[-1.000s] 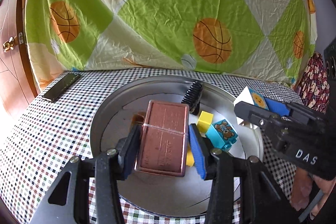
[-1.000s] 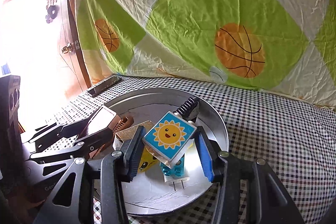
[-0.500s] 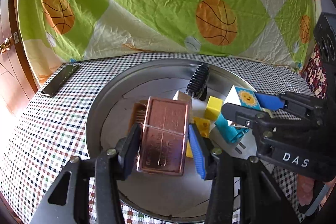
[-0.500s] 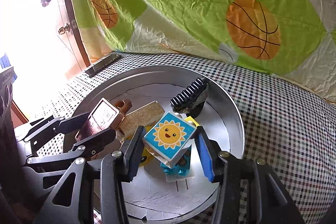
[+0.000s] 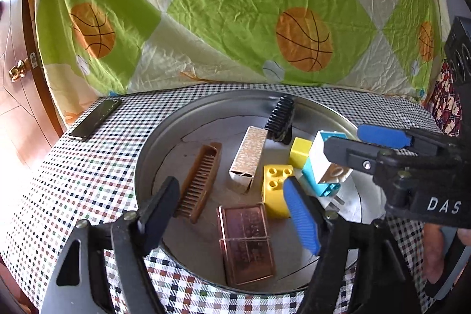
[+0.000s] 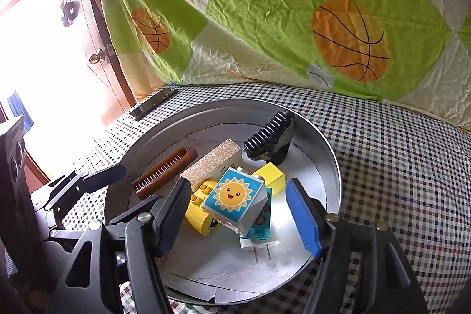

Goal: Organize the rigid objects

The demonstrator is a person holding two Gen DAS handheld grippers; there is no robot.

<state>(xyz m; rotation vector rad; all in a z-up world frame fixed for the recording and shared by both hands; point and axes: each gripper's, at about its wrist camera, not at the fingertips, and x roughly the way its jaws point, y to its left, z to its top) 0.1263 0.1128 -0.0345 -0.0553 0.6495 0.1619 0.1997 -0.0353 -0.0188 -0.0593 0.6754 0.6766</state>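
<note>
A checked cloth covers the desk point(image 5: 88, 167), with a basketball sheet point(image 5: 235, 19) behind. The round metal tray point(image 6: 329, 167) holds a copper case point(image 5: 245, 243), comb point(image 5: 198, 181) and sun block point(image 6: 235, 200). Both tools, left point(image 5: 232, 214) and right point(image 6: 244, 221), are opening, touching nothing.

Bright daylight floods in, blowing out the left of the right wrist view; fisheye bending darkens corners; focus holds sharp.

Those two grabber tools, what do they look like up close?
Both the left gripper and the right gripper are black scissor-like frames with silver pivot screws. Each has one black pad and one ribbed blue pad. White letters "DAS" mark the right one's side.
</note>
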